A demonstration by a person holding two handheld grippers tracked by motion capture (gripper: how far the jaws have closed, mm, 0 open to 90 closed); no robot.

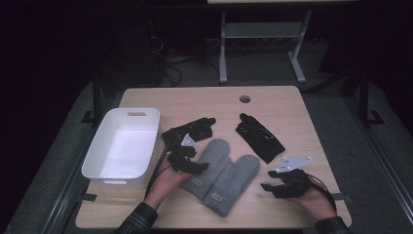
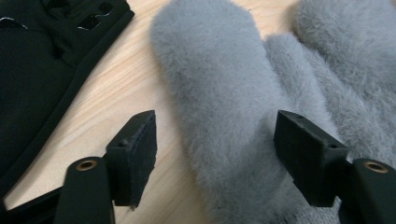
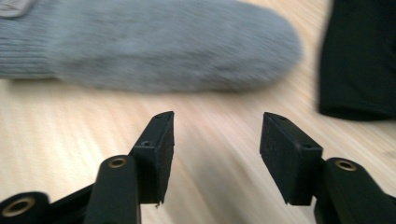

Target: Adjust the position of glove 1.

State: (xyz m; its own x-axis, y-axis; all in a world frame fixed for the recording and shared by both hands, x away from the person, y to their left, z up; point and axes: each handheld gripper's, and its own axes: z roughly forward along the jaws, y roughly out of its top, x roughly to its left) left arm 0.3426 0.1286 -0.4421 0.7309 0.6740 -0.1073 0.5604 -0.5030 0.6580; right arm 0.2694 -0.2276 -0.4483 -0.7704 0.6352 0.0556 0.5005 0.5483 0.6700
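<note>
Standing in a dim room over grey carpet, with a pale wooden table [image 1: 272, 100] taking up the middle of the high view. Resting at the table's left edge: a white plastic bin [image 1: 122, 146]. Lying side by side near the front centre, apparently touching along their inner edges: two fluffy grey mittens [image 1: 221, 175], cuffs toward the person. Lying beyond them: one black glove [image 1: 191, 129] at the left, just beside the bin, and another black glove [image 1: 259, 136] at the right, well apart from the first.

Hovering at the left mitten [image 2: 219, 107], the left gripper [image 1: 192, 165], jaws spread wide and straddling its fuzzy body, one jaw over bare wood, the other toward the seam between the two mittens; not yet pinching. Hard to be sure, from the close view, whether the pads are touching the fur.

Hanging low over bare wood right of the pair, the right gripper [image 1: 272, 187], jaws parted wide and gripping nothing, pointing toward the right mitten's [image 3: 154, 46] rounded tip, somewhat blurred.
</note>
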